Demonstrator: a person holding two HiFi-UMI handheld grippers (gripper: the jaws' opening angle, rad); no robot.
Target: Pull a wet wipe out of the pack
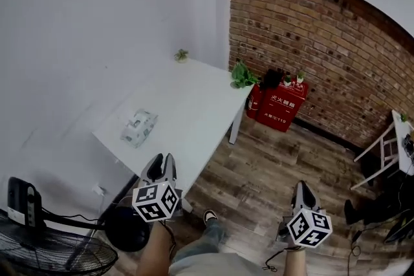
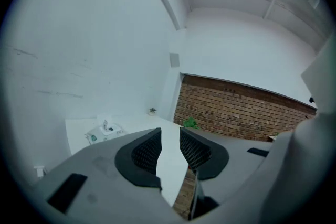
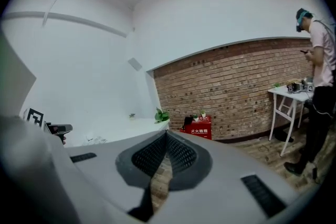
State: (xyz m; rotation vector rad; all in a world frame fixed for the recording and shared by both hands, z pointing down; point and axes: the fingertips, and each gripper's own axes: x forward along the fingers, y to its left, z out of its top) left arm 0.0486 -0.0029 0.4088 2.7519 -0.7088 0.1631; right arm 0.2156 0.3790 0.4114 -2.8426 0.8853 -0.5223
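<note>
The wet wipe pack [image 1: 139,127] lies flat on the white table [image 1: 194,106], near its left end, with a bit of white wipe sticking up from its top [image 2: 105,131]. My left gripper [image 1: 162,160] hovers off the table's near edge, well short of the pack. Its jaws stand a little apart with nothing between them [image 2: 170,139], so it is open. My right gripper [image 1: 302,186] is over the wooden floor, right of the table. Its fingertips meet at the tip [image 3: 166,135]: shut and empty.
A green plant [image 1: 242,76] and a small pot [image 1: 181,55] sit at the table's far end. Red fire-extinguisher box [image 1: 279,106] stands against the brick wall. A fan [image 1: 48,252] is at lower left. A person [image 3: 319,86] stands by a white side table [image 3: 287,96].
</note>
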